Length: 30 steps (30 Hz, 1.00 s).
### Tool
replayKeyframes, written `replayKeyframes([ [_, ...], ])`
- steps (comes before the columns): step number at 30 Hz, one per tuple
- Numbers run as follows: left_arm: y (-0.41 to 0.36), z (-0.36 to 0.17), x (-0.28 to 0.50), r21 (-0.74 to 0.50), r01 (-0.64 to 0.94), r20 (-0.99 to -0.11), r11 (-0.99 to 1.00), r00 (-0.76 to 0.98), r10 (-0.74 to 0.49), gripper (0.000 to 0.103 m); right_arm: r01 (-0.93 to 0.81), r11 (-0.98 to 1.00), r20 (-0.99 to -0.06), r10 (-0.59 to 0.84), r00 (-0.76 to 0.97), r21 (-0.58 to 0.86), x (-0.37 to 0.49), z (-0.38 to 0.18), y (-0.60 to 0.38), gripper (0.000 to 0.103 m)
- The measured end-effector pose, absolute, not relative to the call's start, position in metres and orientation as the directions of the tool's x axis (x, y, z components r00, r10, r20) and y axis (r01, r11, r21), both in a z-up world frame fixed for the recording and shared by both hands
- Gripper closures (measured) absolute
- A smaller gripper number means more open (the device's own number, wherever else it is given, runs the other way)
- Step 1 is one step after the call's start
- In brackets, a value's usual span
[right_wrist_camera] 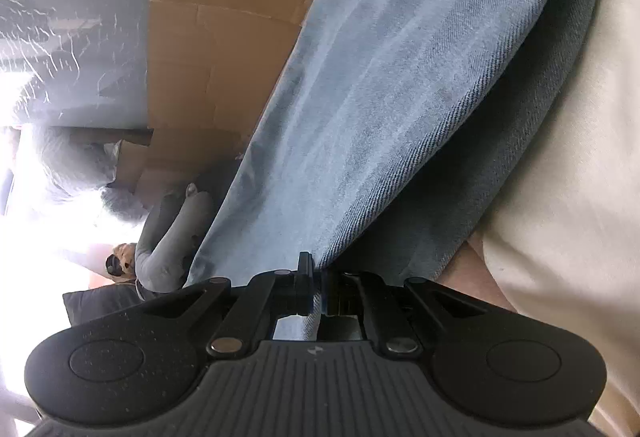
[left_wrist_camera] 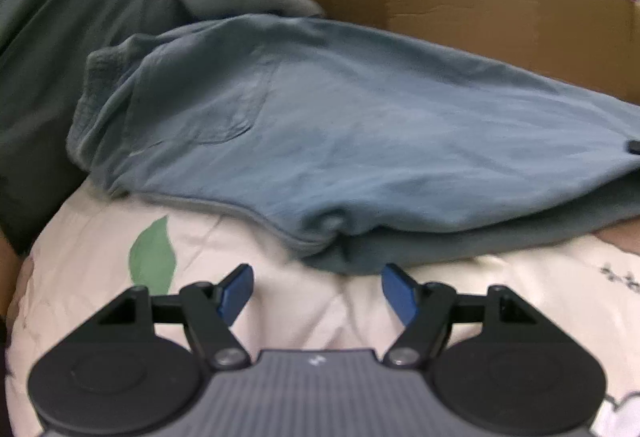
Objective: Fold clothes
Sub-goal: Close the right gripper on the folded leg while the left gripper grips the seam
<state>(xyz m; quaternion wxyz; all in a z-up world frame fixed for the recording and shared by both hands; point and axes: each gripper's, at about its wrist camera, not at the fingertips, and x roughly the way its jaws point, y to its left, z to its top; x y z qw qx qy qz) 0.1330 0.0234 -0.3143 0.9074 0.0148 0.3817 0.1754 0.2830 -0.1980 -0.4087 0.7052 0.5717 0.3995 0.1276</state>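
A blue garment (left_wrist_camera: 340, 125) lies partly folded on a pale quilt (left_wrist_camera: 100, 237) printed with a green leaf (left_wrist_camera: 152, 257), a cardboard box (left_wrist_camera: 500, 13) standing just behind it and a dark green garment (left_wrist_camera: 52, 49) bunched to one side. The left gripper (left_wrist_camera: 316, 293) hovers over the quilt just short of the blue garment's folded edge, jaws spread wide and holding nothing. The right gripper (right_wrist_camera: 318, 291) is clamped tight on the edge of the blue garment (right_wrist_camera: 380, 97), the cloth stretching away from its tips.

Blue-grey garment (left_wrist_camera: 360, 125), cream quilt (left_wrist_camera: 312, 301) with green leaf (left_wrist_camera: 152, 257)
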Motion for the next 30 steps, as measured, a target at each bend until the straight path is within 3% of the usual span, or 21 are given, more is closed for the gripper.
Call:
replayKeyframes([
  [7,0.008,-0.315,0.149,0.17,-0.318,-0.616,0.933,0.704,0.353,0.022,0.284,0.303,-0.415,0.65,0.637,0.91,0.283,-0.415,-0.203,0.102],
  [16,0.029,-0.325,0.166,0.134,-0.467,-0.627,0.874,0.643,0.439,0.02,0.275,0.29,-0.4,0.658,0.638,0.916,0.285,-0.413,-0.204,0.102],
  [17,0.033,-0.326,0.166,0.128,-0.477,-0.626,0.87,0.642,0.443,0.026,0.277,0.29,-0.401,0.657,0.638,0.916,0.284,-0.412,-0.203,0.102],
  [21,0.04,-0.319,0.154,0.079,-0.456,-0.617,0.886,0.676,0.403,0.072,0.289,0.298,-0.415,0.656,0.631,0.91,0.282,-0.411,-0.202,0.102],
  [30,0.024,-0.307,0.131,0.094,-0.418,-0.621,0.904,0.685,0.381,0.083,0.398,0.351,-0.528,0.62,0.58,0.848,0.273,-0.424,-0.209,0.099],
])
